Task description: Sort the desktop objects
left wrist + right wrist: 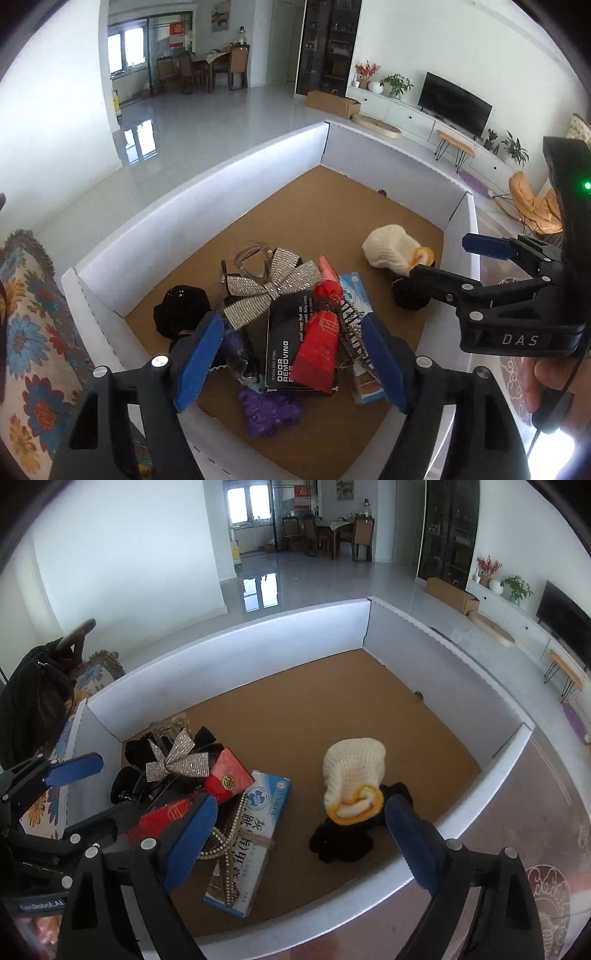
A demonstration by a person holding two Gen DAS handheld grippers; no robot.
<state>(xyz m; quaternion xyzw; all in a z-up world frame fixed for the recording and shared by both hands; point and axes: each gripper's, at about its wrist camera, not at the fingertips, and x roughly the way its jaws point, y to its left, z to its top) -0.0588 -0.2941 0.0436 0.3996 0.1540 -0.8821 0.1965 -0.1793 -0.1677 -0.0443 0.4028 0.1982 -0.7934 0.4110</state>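
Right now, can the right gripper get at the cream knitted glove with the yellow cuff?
Probably yes. The right gripper stands open just above the cream knitted glove, which lies clear on top of a black cloth; nothing lies over it.

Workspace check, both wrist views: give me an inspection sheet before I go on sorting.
Surface: cork floor inside white-walled tray.
Job's things: rhinestone bow, red packet, black soap box, blue-white box, purple toy, piled together; cream knit piece on black cloth, apart.
Clutter: nothing seen.
Grippers: left hand-held gripper open; right hand-held gripper open; both empty.
Cables: nothing seen.
Surroundings: living room, television.
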